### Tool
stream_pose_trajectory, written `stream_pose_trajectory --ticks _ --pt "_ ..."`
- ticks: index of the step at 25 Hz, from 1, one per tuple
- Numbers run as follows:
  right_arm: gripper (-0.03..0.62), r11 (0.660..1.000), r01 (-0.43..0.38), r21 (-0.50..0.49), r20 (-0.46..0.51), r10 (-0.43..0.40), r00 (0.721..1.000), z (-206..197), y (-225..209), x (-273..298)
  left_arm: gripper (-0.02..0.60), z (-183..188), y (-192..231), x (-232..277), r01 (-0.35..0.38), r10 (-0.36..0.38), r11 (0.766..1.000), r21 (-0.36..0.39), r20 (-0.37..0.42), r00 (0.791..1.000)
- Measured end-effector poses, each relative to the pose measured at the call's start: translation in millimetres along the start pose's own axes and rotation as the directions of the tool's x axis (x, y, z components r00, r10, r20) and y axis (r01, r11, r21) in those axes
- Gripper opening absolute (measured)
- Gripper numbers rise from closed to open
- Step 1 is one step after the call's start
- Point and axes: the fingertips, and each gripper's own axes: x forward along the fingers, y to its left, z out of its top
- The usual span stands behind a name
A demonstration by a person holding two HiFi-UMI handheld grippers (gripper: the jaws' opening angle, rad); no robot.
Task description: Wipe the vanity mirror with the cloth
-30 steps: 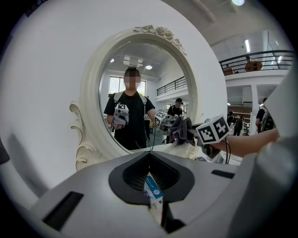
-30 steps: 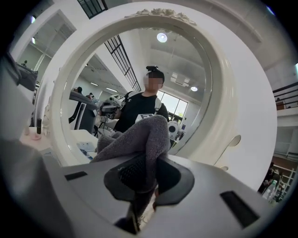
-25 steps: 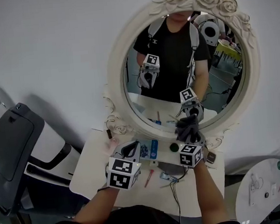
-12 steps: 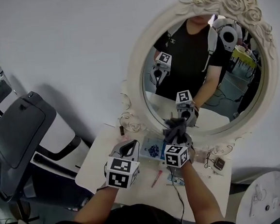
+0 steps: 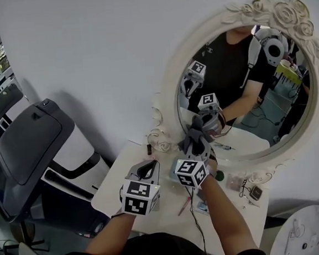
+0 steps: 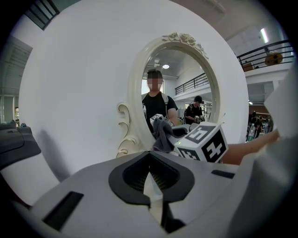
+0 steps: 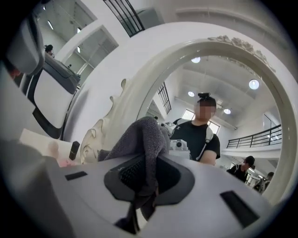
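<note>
An oval vanity mirror (image 5: 169, 90) in a cream frame carved with roses leans on the white wall. My right gripper (image 5: 198, 146) is shut on a grey cloth (image 5: 195, 137) and holds it against the lower left of the glass, close to the frame. In the right gripper view the cloth (image 7: 140, 135) bulges out between the jaws and hides the fingertips, with the mirror frame (image 7: 139, 88) just behind. My left gripper (image 5: 145, 169) hangs shut and holds nothing, over the table left of the right one. The left gripper view shows the mirror (image 6: 135, 93) and the cloth (image 6: 161, 135).
The white table (image 5: 117, 189) below the mirror carries small clutter: a dark little bottle (image 5: 149, 149), a red pen (image 5: 183, 206), cables and a green round item (image 5: 219, 175). A grey machine (image 5: 33, 141) stands at the left, a round white stand (image 5: 301, 228) at the lower right.
My right gripper has slid the cloth leftward along the bottom of the glass, from the lower middle to the lower left. The left gripper has stayed in place. The head view has swung left.
</note>
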Motion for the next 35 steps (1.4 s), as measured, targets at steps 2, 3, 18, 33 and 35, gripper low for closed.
stream_pose_trajectory --ticks 2,3,18,33,35 --pt "0.041 1.0 -0.002 0.004 0.038 0.002 0.999 22.8 -4.4 1.4 0.006 0.6 3.6 -1.3 -0.006 0.006 1.0 -0.005 0.004 1.0" --pt "0.041 1.0 -0.005 0.012 0.049 0.005 0.999 31.5 -7.1 2.2 0.006 1.3 5.8 -2.0 -0.01 0.01 1.0 -0.008 0.007 1.0" --pt "0.041 0.976 0.119 0.185 0.068 -0.133 0.989 52.8 -103.9 -28.3 0.006 6.9 -7.6 7.1 0.051 -0.051 0.999 0.003 0.019 0.998" --pt "0.041 0.908 0.363 0.207 -0.115 -0.346 0.931 -46.1 -227.5 -81.7 0.006 19.2 -75.8 39.3 0.222 -0.224 0.973 0.06 0.017 0.975" --pt "0.041 0.889 0.395 0.232 -0.16 -0.366 0.917 -63.5 -242.1 -89.7 0.006 19.5 -82.1 41.1 0.236 -0.238 0.97 0.065 0.016 0.971"
